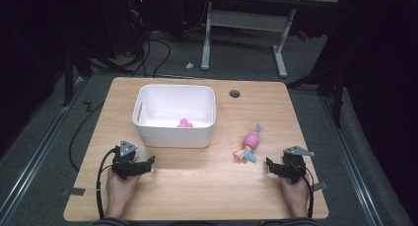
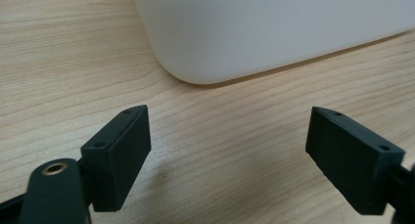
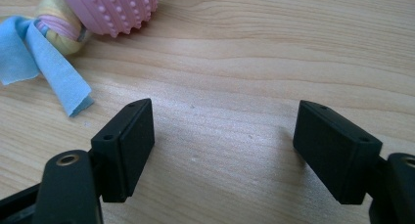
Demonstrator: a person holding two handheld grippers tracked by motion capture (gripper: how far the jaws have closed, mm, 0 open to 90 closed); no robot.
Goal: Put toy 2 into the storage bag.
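The left gripper (image 1: 142, 165) rests on the wooden table (image 1: 197, 186) just in front of the white bin (image 1: 175, 137), near the bin's front-left corner. Its jaws stand wide apart with nothing between them, which reads as a waiting pose rather than a reach. In the left gripper view that rounded corner sits straight ahead across bare wood. Inside the bin a small pink thing (image 1: 184, 123) lies against the front wall. To the right of the bin, apart from it, a pink knobbly toy (image 1: 251, 141) with blue and yellow cloth tails lies loose on the table; it is likely the next thing to be handled. Farther right of the bin, the right gripper (image 1: 274, 168) rests near that toy, jaws also spread and empty, aimed towards the toy. Nothing blocks the way between them.
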